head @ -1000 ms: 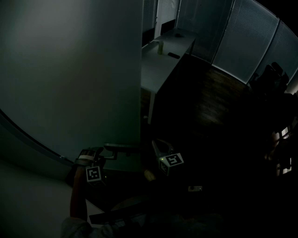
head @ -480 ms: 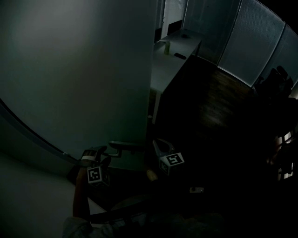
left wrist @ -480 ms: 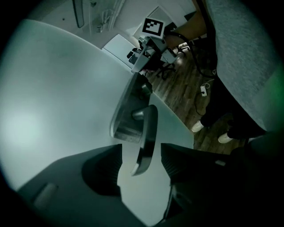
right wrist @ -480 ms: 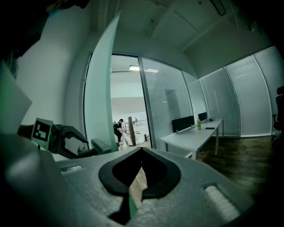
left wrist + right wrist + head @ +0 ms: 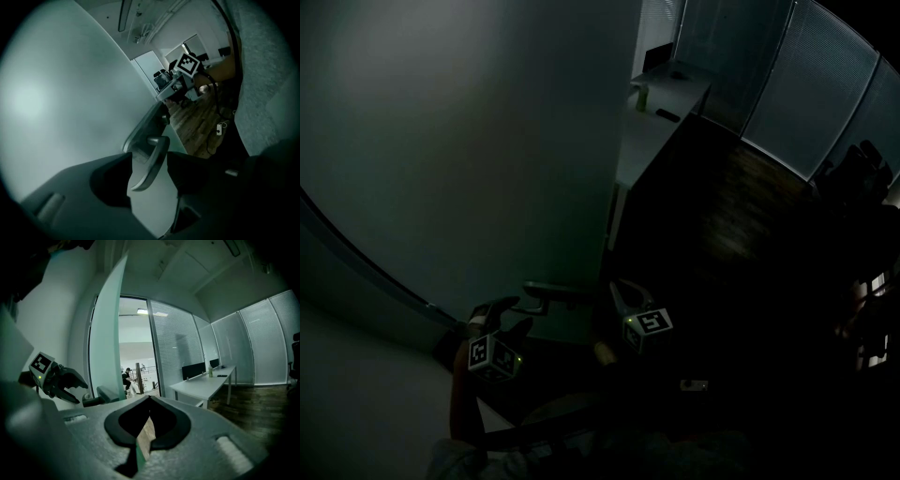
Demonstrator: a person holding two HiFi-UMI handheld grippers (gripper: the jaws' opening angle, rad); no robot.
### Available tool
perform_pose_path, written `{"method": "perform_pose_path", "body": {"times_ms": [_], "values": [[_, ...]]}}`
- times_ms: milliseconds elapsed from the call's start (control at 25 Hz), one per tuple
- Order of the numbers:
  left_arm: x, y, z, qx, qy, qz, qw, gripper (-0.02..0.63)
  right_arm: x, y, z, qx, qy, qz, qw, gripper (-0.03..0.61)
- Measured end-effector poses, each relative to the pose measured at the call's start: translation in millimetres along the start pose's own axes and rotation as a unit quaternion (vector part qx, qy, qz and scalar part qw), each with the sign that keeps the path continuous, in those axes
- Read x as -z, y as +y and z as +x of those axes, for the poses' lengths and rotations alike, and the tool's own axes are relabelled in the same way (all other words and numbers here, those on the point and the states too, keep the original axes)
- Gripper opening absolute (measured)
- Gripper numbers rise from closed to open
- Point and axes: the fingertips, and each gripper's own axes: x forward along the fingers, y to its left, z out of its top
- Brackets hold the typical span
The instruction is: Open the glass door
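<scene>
Frosted glass door (image 5: pixel 487 141) ajar, ahead of left gripper (image 5: pixel 149 161), edge left of right gripper (image 5: pixel 147 401) | metal lever handle (image 5: pixel 157 150) between left jaws, which have just been closing, pads not touching it | right jaws clenched, empty

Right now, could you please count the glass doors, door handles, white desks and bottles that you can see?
Glass door: 1
Door handle: 1
White desk: 1
Bottle: 1
Total: 4
</scene>
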Motion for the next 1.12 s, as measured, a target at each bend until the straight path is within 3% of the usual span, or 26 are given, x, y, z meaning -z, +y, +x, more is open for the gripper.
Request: {"method": "perform_pose_path", "body": {"times_ms": [240,440,760,840,920,1000,1120], "values": [[-12.4,6.0,-9.8,0.002,-0.066,-0.077,0.9949,0.208,-2.1,1.3,1.2,0.001,0.002,0.0,1.0,0.002],[-23.0,16.7,-19.7,-0.014,-0.115,-0.149,0.9821,0.155,-3.6,0.3,0.3,0.005,0.003,-0.003,1.0,0.002],[-47.6,32.6,-31.3,-0.064,-0.179,-0.207,0.9596,0.078,-3.9,5.4,-1.7,0.004,0.003,0.0,1.0,0.002],[-51.3,40.6,-34.7,-0.089,-0.192,-0.223,0.9514,0.048,-6.3,8.1,-2.5,0.003,0.001,0.0,1.0,0.002],[-56.5,50.9,-40.1,-0.113,-0.215,-0.255,0.936,0.005,-8.2,9.9,-3.5,0.003,0.001,0.0,1.0,0.002],[-64.8,57.1,-46.8,-0.124,-0.236,-0.282,0.9216,0.005,-12.2,12.4,-5.0,0.002,0.0,0.001,1.0,0.002],[-70.7,55.8,-48.1,-0.129,-0.247,-0.294,0.914,0.004,-13.4,14.7,-5.8,0.001,-0.001,0.001,1.0,0.002]]}}
